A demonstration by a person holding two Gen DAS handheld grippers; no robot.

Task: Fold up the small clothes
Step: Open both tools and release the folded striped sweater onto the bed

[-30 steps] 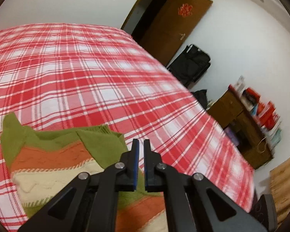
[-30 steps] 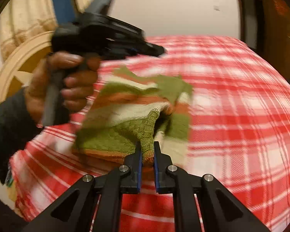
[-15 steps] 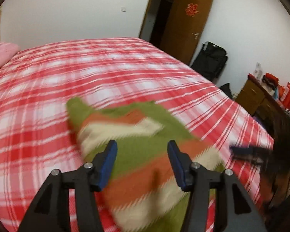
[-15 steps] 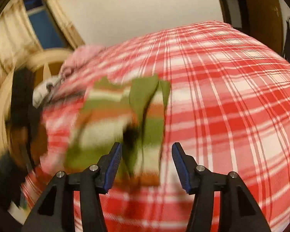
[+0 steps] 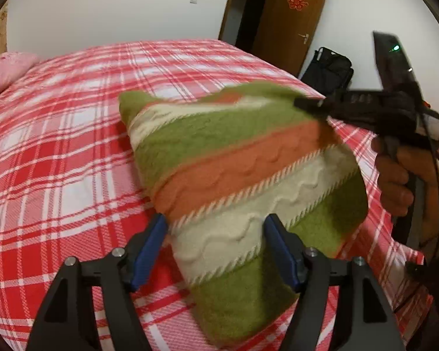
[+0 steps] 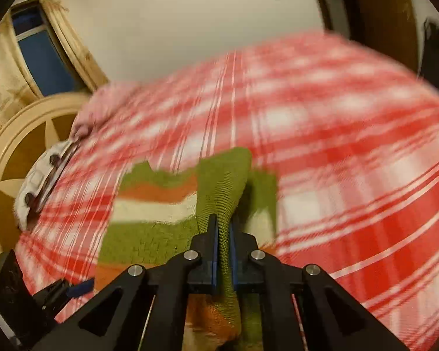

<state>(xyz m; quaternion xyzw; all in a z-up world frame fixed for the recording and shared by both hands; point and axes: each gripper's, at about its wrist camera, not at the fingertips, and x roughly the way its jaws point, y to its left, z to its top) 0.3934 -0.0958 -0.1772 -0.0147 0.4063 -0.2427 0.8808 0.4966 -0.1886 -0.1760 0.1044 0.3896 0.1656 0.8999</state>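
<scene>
My left gripper (image 5: pixel 215 245) hangs low over the bed (image 5: pixel 58 134), its blue pads spread wide with the sweater (image 5: pixel 243 193) lying between them; the pads close on nothing. My right gripper (image 6: pixel 222 234) is clamped tight on a green knit fold of the sweater (image 6: pixel 219 193), the cloth running up between the pads and down past them. In the left view my right hand (image 5: pixel 401 175) grips its tool's handle off to the right, fingers curled, the tool's nose reaching onto the sweater's far edge.

The sweater, striped green, orange and cream, rests on a red-and-white plaid bed cover. The right view is heavily blurred.

The left view alone shows the brown door (image 5: pixel 289 20) with a red ornament, a black bag (image 5: pixel 327 67) against the white wall beside it, and a pink pillow (image 5: pixel 5 70) at the far left. The right view alone shows a cream headboard (image 6: pixel 11 152), a curtained window (image 6: pixel 41 58), and a pale object (image 6: pixel 41 187) at the bed's edge that I cannot make out.
</scene>
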